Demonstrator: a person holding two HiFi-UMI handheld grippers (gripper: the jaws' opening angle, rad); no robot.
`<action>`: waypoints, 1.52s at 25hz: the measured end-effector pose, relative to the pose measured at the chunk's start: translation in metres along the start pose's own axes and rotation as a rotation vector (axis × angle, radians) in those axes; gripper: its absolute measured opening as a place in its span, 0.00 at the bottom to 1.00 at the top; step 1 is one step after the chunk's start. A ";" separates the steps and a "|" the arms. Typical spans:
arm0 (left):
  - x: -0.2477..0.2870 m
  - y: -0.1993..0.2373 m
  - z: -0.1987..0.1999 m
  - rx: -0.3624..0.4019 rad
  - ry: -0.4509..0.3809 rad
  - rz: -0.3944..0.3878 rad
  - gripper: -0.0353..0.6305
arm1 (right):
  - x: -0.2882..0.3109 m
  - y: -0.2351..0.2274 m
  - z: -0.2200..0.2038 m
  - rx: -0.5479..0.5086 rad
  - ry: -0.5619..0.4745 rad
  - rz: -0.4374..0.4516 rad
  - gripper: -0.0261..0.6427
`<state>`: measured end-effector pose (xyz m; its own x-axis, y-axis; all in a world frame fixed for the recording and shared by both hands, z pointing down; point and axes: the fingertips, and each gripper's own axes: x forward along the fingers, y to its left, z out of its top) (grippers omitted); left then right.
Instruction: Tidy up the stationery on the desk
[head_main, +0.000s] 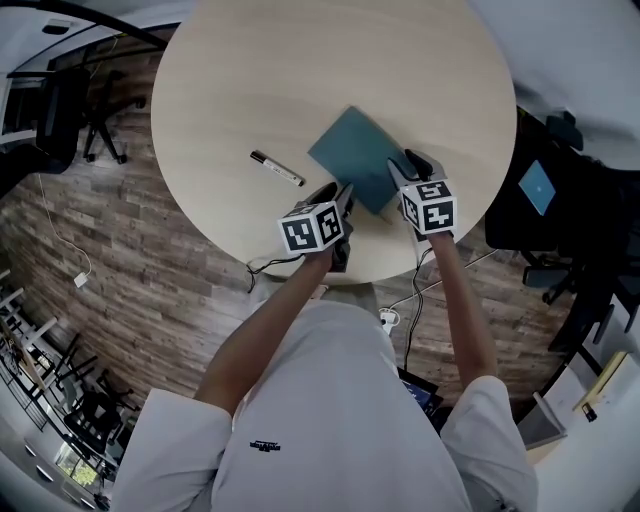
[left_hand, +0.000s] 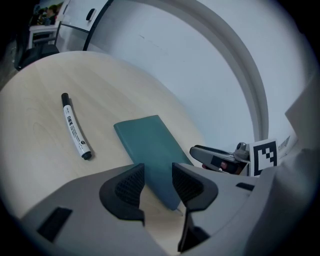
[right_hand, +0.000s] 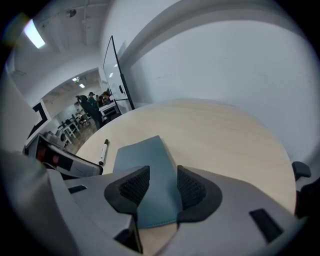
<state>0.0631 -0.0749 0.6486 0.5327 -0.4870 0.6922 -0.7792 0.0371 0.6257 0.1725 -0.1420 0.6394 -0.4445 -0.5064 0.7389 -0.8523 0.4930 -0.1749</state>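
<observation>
Head view: round table (head_main: 220, 60), two items on it. Teal notebook (head_main: 360, 155) closed, flat, toward my edge. Marker (head_main: 277, 168) lies apart, to its left. Left gripper (head_main: 338, 195) at notebook's near corner. Right gripper (head_main: 412, 162) at its near right edge.

Left gripper view: my jaws partly apart, nothing pinched. Notebook shows through gap.

Right gripper view: jaws apart likewise, pads clear of notebook cover beyond.

Status, my reading: nothing tidied yet. Both items left to gather. No holder in sight.

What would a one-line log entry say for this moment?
left claw open, empty | right claw open, empty | both at near end of teal notebook | marker loose on table, apart from notebook
</observation>
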 end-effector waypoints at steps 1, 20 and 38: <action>0.003 0.001 -0.002 -0.001 0.008 0.005 0.30 | 0.004 -0.001 -0.002 -0.010 0.015 0.013 0.29; 0.035 0.008 -0.026 0.180 0.072 0.097 0.33 | 0.028 -0.009 -0.036 -0.045 0.163 0.088 0.34; 0.024 0.025 0.004 0.323 0.098 0.102 0.33 | -0.005 0.031 -0.066 0.078 0.137 0.063 0.34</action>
<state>0.0552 -0.0893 0.6792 0.4635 -0.4087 0.7862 -0.8860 -0.2040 0.4163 0.1659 -0.0775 0.6735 -0.4602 -0.3723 0.8060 -0.8452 0.4616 -0.2694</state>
